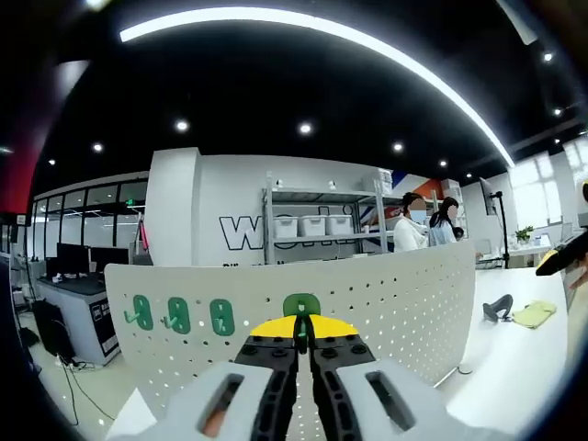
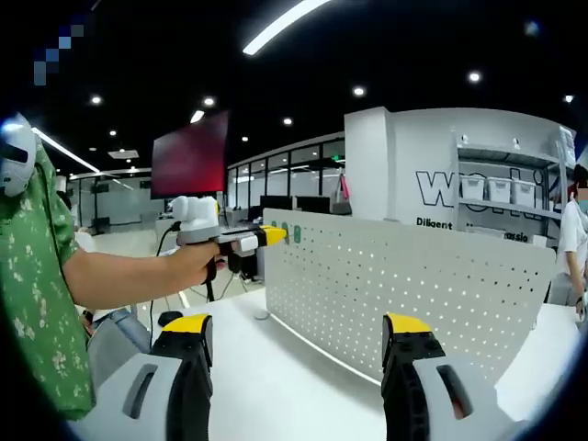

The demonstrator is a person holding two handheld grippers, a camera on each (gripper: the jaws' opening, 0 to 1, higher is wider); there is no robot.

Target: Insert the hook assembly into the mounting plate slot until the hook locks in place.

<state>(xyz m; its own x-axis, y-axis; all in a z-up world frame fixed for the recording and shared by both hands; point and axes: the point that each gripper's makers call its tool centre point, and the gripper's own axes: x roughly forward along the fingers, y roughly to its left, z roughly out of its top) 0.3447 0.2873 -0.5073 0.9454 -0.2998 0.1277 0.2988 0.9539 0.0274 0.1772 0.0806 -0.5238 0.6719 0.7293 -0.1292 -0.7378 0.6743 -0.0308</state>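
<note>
Left gripper view puts my left gripper [image 1: 300, 333] with jaws pinched on a green hook [image 1: 300, 307], pressed against the pegboard [image 1: 386, 294] dead ahead; three more hooks [image 1: 180, 315] sit leftward. My right gripper [image 2: 296, 342] has jaws spread wide, holding nothing, the pegboard beyond them.

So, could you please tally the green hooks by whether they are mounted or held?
Mounted on the white pegboard: 3 green hooks
Held at the board by the left hand-held gripper: 1 green hook
Total: 4
</note>
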